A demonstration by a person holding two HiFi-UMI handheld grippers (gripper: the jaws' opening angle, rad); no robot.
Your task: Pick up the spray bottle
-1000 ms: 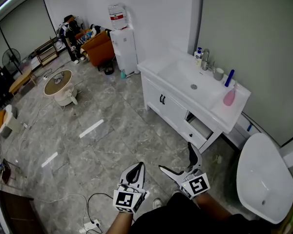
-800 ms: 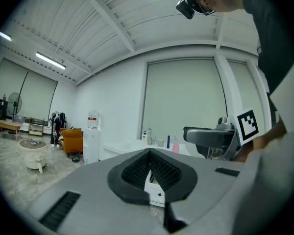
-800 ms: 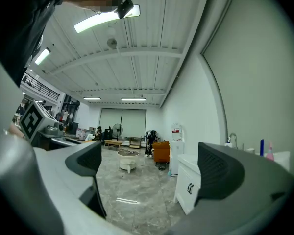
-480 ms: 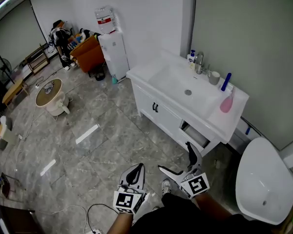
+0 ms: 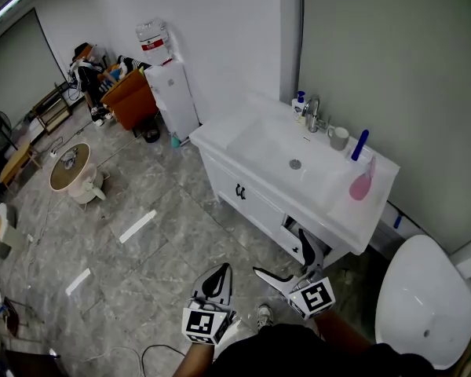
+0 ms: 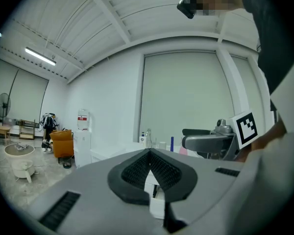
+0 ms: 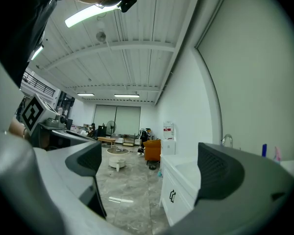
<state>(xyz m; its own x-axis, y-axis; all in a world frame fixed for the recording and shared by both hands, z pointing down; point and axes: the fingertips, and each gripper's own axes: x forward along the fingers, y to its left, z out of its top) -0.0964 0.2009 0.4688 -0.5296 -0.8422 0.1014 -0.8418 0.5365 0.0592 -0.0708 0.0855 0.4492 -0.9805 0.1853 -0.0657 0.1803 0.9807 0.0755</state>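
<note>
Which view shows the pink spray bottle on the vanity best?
The head view: the whole pink spray bottle stands on the vanity counter, unobstructed. Each gripper view shows only a small pink sliver of it.

Two tools (image 5: 217, 276) (image 5: 281, 251), one spray bottle (image 5: 361, 181), one cup (image 5: 339, 137).

The pink spray bottle (image 5: 360, 184) stands upright (pale nozzle on top) near the white counter's (image 5: 330, 212) right end.

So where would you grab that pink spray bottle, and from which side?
Likely the narrow neck below the spray head: the pink spray bottle stands upright and widens downward. Come from the vanity front with the open right gripper, since the wall and a blue item stand behind it.
</note>
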